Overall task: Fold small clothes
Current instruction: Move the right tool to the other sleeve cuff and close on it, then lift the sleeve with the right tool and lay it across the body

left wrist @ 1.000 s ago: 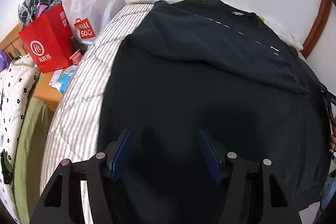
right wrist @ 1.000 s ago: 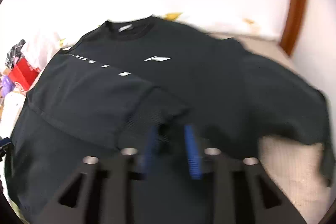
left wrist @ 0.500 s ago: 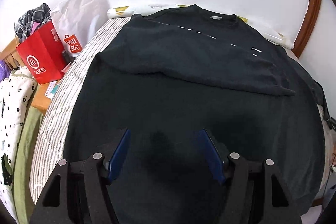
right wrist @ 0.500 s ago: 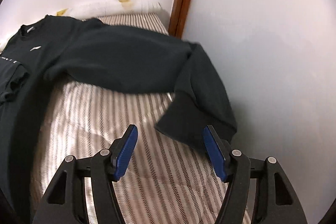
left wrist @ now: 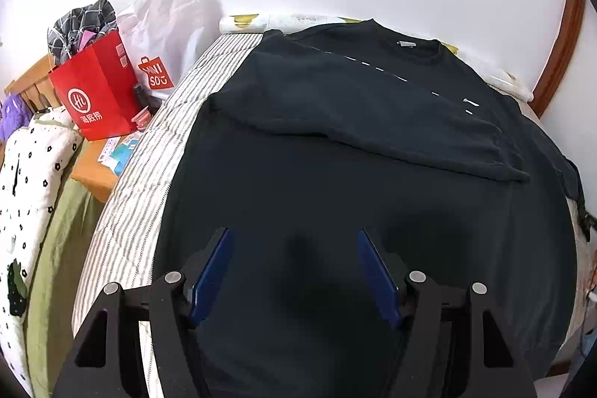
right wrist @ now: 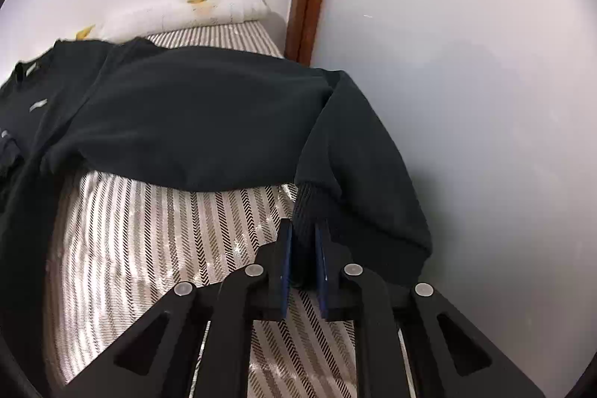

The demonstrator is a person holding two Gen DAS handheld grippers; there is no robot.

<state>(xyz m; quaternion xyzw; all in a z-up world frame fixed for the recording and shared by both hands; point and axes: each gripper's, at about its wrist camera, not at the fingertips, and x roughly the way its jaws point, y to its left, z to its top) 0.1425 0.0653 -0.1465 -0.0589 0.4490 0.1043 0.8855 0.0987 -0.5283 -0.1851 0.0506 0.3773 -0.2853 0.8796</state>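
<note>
Sleeve-folding step. Left wrist view: left gripper (left wrist: 294,271) hovers, fingers spread and empty, over the black sweatshirt (left wrist: 335,196) spread on the striped bed (left wrist: 149,181). Right wrist view alone shows the right gripper (right wrist: 303,250) apparently pinching the sleeve cuff (right wrist: 309,207) beside the wall; next, carry it across the sweatshirt body.

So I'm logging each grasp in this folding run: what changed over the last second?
The right gripper swung from above the chest of the black sweatshirt to the sleeve by the wall and shut on its ribbed cuff. The left gripper drew back slightly, jaws open and empty as before. The other sleeve stayed folded across the body; the red bag stayed put.
</note>
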